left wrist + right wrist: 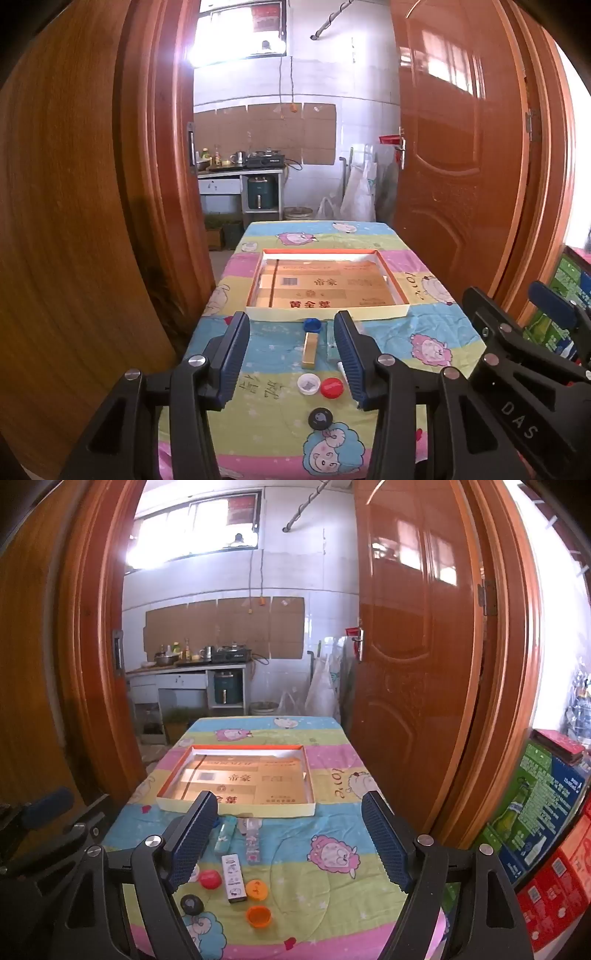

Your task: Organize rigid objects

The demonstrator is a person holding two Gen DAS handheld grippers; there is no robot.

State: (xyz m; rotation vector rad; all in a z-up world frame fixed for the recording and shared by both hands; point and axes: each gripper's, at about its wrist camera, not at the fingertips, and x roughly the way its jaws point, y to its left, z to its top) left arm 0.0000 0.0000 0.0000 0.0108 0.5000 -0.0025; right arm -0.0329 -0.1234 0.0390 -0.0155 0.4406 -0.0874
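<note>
Cardboard forms the floor of the shallow tray (pixel 325 313), the landmark for every position below; it lies flat on the cartoon-print tablecloth (pixel 413 332), and nothing shows inside it. All the loose pieces sit on the cloth on the tray's near side. Just beside the near rim lie a blue cap (pixel 311 325), a teal lighter (pixel 225 833) and a clear patterned lighter (pixel 252 840); a little nearer the cameras stands a gold block (pixel 309 350); farther from the tray again lie a white cap (pixel 308 384), a red cap (pixel 331 388), a white printed box (pixel 233 878), two orange caps (pixel 256 889) and, farthest from the tray, a black cap (pixel 320 419). Both tools hang above this group with nothing in them — the left gripper (pixel 293 363) has its jaws spread wide around the gold block's position without touching it, and the right gripper (pixel 291 843) is likewise spread apart and empty. The step in hand appears to be the first pick. A sound approach is probably to lower the left gripper squarely over the gold block, pinch its long flat sides, lift it clear of the near rim, and set it down inside the tray. Caps are low and round — they may skid under the pads, so a centred, vertical descent seems advisable.
</note>
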